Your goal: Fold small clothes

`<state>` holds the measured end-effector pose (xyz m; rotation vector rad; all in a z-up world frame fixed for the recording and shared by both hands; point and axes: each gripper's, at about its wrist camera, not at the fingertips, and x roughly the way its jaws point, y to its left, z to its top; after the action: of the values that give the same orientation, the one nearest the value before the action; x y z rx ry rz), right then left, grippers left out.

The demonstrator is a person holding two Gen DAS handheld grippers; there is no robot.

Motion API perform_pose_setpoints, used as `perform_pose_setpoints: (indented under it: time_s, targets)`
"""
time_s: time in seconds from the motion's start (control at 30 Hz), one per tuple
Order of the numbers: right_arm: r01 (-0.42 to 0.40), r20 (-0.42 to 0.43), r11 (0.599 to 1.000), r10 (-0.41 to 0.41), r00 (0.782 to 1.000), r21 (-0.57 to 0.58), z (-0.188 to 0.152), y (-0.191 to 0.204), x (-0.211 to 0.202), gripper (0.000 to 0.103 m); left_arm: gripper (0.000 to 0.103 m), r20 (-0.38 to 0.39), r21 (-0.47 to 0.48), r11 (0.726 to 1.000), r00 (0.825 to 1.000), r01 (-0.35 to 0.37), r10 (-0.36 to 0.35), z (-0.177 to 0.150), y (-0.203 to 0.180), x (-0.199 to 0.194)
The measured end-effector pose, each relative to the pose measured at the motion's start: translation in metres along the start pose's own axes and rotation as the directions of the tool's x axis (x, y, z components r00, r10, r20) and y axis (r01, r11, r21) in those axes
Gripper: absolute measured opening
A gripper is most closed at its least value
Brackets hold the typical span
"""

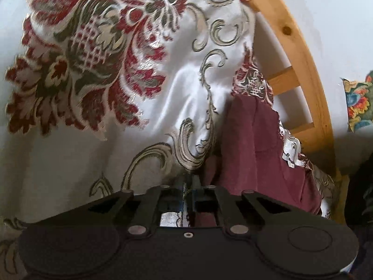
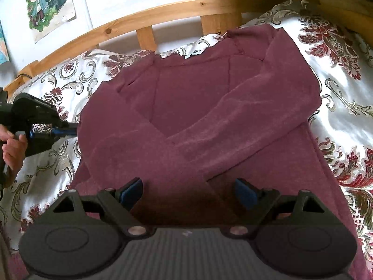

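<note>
A maroon sweater (image 2: 193,116) lies flat on the bed's floral bedspread (image 2: 345,74), its 2 sleeves crossed over the front, collar toward the wooden bed frame (image 2: 144,16). The right tool (image 2: 188,192) hovers over the hem with its blue-padded fingers spread wide apart. The left tool (image 1: 190,182) sits at the sweater's side edge with its fingers pressed together; whether fabric is pinched cannot be told.
</note>
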<state>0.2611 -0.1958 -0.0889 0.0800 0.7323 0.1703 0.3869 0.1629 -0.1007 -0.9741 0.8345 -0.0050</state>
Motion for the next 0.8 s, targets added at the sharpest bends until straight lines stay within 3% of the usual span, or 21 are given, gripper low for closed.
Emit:
perform_pose_setpoints:
  time_s: [0.4, 0.53, 0.7, 0.8]
  targets:
    - [-0.014, -0.020, 0.999, 0.014, 1.000, 0.035, -0.001, -0.008, 0.005, 0.092, 0.031, 0.031, -0.083, 0.995, 0.998, 0.048, -0.046, 0.000, 0.006, -0.004]
    - [-0.020, -0.030, 1.000, 0.021, 0.999, 0.019, -0.002, -0.007, 0.006, 0.092, 0.044, 0.047, -0.120, 0.990, 0.996, 0.078, -0.072, -0.001, 0.009, -0.012]
    - [-0.016, -0.038, 1.000, 0.017, 0.999, 0.015, -0.004, -0.006, 0.008, 0.093, 0.044, 0.060, -0.028, 0.999, 0.998, 0.032, -0.030, -0.004, 0.000, -0.007]
    - [-0.015, -0.040, 1.000, 0.015, 0.999, 0.013, -0.004, -0.006, 0.007, 0.094, 0.042, 0.062, -0.015, 0.999, 0.997, 0.045, -0.044, -0.002, -0.001, 0.000]
